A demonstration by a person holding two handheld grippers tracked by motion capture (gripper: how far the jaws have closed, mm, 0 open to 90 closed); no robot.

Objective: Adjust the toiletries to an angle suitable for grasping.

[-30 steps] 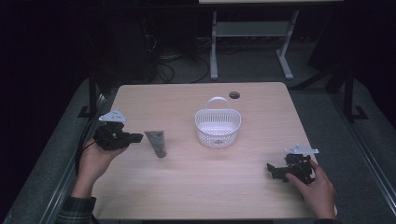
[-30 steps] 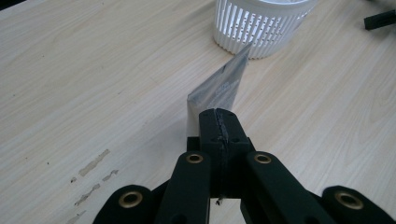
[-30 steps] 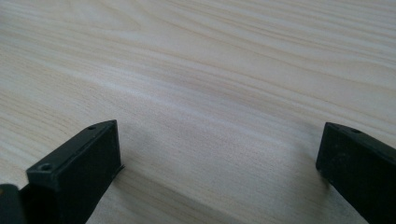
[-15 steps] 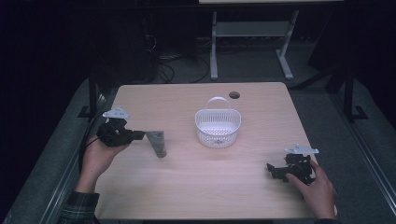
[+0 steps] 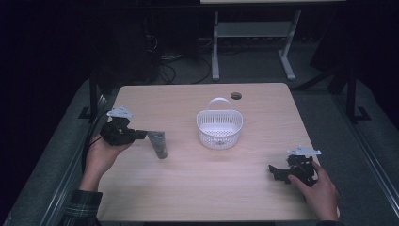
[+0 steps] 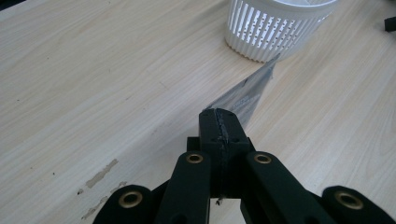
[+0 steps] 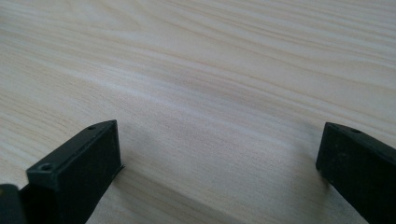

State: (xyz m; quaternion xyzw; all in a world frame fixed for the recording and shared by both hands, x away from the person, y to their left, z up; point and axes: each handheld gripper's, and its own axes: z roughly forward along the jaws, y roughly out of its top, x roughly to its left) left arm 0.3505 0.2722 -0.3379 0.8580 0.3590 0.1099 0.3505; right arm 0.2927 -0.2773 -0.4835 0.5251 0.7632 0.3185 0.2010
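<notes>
From above, the left gripper (image 5: 141, 135) pinched a grey tube (image 5: 158, 143) near the white basket (image 5: 219, 128). Up close, the right gripper (image 7: 219, 154) sat wide apart over bare table (image 7: 210, 70).

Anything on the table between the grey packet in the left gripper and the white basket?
Nothing visible. The left gripper is shut on the grey packet, and only bare table lies between it and the white basket. The right gripper sits open, well off to the side.
</notes>
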